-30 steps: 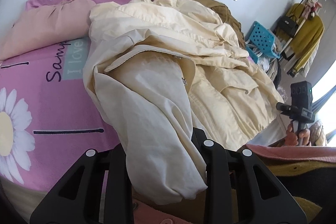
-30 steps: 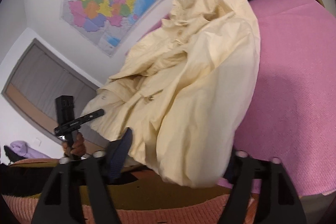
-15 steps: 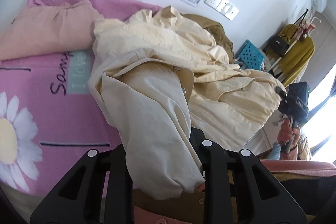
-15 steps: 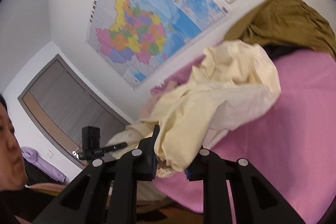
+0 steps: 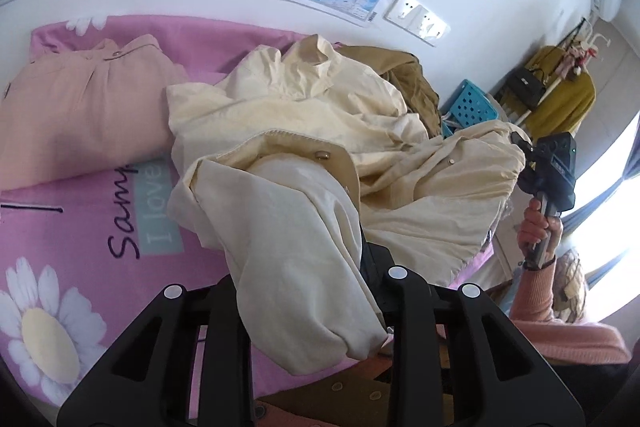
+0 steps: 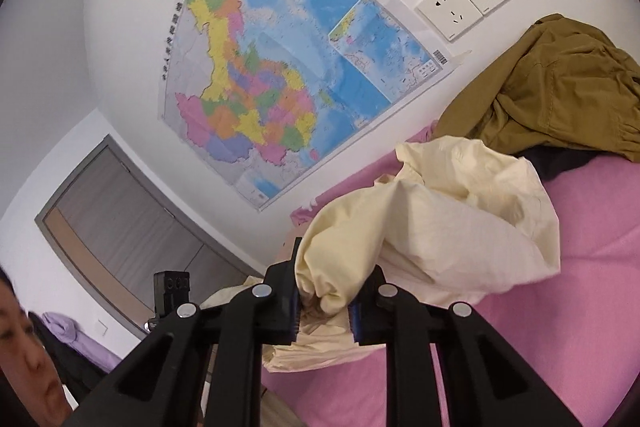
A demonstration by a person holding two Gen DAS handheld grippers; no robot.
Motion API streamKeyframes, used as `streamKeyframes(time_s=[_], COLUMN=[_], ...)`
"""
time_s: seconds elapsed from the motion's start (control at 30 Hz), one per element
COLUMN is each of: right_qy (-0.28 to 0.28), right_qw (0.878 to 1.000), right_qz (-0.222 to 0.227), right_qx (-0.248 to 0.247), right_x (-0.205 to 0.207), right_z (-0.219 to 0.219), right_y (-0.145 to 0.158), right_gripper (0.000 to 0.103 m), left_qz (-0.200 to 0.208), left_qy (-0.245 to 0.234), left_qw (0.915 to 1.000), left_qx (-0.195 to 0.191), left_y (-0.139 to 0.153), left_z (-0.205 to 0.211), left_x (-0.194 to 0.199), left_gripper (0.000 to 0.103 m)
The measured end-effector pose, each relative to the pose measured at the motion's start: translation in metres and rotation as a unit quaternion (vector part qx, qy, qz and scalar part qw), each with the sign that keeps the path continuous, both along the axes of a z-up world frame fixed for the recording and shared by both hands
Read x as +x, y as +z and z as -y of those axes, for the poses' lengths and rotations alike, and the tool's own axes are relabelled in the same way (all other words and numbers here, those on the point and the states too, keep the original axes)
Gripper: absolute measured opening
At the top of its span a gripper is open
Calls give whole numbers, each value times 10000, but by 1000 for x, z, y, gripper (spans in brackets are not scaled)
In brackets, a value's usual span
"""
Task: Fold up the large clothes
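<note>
A large cream jacket (image 5: pixel 304 115) lies bunched on the pink flowered bed cover (image 5: pixel 80 227), partly lifted at both ends. My left gripper (image 5: pixel 304 267) pinches a thick fold of it, the cloth draping over and hiding the fingertips; its jaws are opening slightly with the fabric still between them. In the right wrist view my right gripper (image 6: pixel 324 291) is shut on a bunched edge of the jacket (image 6: pixel 460 219), raised above the cover (image 6: pixel 580 307). The left wrist view shows that gripper's body in a hand (image 5: pixel 536 227) at the jacket's right end.
A folded peach garment (image 5: pixel 80 107) lies at the bed's far left. An olive garment (image 6: pixel 560 87) is heaped against the wall behind the jacket. A blue basket (image 5: pixel 472 107) and a clothes rack with a yellow top (image 5: pixel 560 99) stand beyond the bed. A person stands at the near edge.
Both grippers have risen, lifting the jacket's ends off the bed. The right gripper's wide jaws have closed onto a bunched edge of the jacket, and its view has tilted up toward the wall.
</note>
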State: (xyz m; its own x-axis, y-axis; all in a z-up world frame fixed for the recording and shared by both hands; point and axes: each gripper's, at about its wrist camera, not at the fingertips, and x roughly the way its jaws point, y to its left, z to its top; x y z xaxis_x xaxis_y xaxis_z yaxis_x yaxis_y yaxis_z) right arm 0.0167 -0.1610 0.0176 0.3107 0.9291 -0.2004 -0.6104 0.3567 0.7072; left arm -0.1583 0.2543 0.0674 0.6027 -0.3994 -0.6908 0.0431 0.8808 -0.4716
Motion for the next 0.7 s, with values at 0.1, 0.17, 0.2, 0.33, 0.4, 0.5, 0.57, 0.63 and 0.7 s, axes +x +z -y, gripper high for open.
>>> streamKeyframes(time_s=[0.1,0.17,0.2,0.33,0.4,0.5,0.57,0.63,0.7], right_qy=[-38,-100,-112,-227,-322,-430,-487,-527,-604], right_qw=[10000,9999,9999,9995,9989,9981,9977,9971,9959], right_qz=[-60,-50,-73,-219,-340,-452,-470,-556,-659], right_qx=[0,-44,-31,-34,-10,9,-15,-28,-94], right_x=[14,23,30,53,64,83,92,103,115], right_z=[-7,-12,-15,-21,-24,-31,-35,-41,-47], right_y=[6,11,13,17,16,16,17,17,15], right_gripper=[18,18,18,18,18,18,18,18,18], left_qz=[-63,-127,-142,-203,-239,-297,-340,-439,-527], left_qy=[-19,-20,-25,-52,-79,-115,-99,-61,-51], left_qw=[10000,9999,9998,9996,9995,9992,9990,9988,9984], left_qx=[25,69,108,174,175,233,264,231,186], left_y=[8,14,16,25,27,33,35,37,37], left_z=[-5,-8,-8,-13,-14,-16,-19,-24,-27], left_x=[14,27,31,52,62,77,87,98,109], left_gripper=[28,28,28,29,29,29,30,31,31])
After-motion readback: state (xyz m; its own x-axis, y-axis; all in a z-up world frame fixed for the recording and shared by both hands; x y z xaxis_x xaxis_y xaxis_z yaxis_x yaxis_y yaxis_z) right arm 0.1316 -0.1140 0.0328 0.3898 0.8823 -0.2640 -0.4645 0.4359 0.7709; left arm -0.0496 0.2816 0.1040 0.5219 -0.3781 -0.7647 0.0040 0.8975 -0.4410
